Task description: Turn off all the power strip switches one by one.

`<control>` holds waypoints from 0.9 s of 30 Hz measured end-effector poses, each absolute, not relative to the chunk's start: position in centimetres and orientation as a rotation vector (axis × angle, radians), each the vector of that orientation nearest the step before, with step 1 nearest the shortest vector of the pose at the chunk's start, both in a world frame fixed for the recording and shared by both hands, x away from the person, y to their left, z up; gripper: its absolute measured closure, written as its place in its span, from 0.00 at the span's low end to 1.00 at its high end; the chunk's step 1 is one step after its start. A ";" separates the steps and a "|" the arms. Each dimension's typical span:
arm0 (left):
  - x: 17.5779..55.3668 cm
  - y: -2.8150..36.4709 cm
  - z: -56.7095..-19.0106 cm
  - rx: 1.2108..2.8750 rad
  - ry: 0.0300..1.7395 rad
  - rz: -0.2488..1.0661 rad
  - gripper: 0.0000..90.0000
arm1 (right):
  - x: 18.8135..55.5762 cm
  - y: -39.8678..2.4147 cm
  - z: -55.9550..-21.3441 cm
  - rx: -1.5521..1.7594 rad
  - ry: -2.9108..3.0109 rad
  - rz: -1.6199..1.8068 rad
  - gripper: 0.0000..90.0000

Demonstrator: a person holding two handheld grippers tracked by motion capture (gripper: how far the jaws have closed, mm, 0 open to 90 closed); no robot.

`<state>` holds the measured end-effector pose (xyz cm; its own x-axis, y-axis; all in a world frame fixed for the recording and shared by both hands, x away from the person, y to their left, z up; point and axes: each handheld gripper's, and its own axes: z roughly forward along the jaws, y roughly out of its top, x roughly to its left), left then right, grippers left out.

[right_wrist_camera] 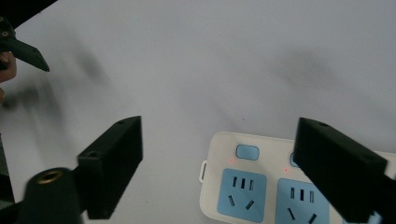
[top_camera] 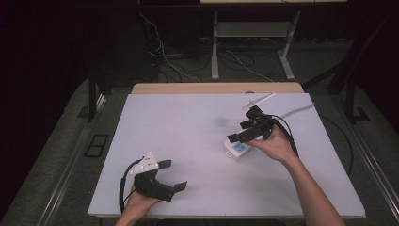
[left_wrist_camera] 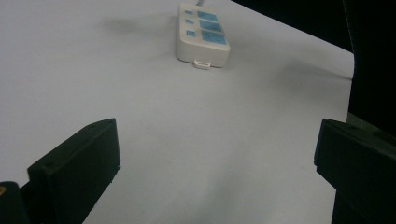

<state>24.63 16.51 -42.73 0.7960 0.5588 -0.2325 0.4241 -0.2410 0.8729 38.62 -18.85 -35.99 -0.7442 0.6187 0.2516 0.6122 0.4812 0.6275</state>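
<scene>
Right tongs (top_camera: pixel 245 133): I hold them over the near end of the power strip (top_camera: pixel 238 149), jaws wide apart, gripping nothing; they stand either side of the first socket, I think to come down on its switch (right_wrist_camera: pixel 247 151).
Left tongs (top_camera: pixel 172 175): resting low near the front edge, jaws wide apart and empty, out of the way.
Power strip: flat on the table (top_camera: pixel 188 136), right of middle.
Room: bare surface on its left; right edge is closer.

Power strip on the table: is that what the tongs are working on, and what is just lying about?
In the job:
- power strip
- right tongs, open, poised over it

Just there:
- left tongs, open, apart from the strip
- white table
- floor cables
</scene>
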 end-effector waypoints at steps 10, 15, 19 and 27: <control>24.7 16.6 -42.7 1.876 0.745 0.155 0.00 | 39.4 -18.9 -36.8 1.194 2.693 1.188 0.54; 24.7 16.6 -42.7 1.876 0.745 0.155 0.00 | 39.9 -19.1 -37.4 1.259 2.696 1.237 0.68; 24.7 16.6 -42.8 1.876 0.744 0.154 0.00 | 40.2 -18.9 -38.1 1.281 2.704 1.226 0.88; 24.7 16.5 -42.8 1.877 0.744 0.154 0.00 | 40.5 -18.8 -39.3 1.309 2.709 1.187 1.00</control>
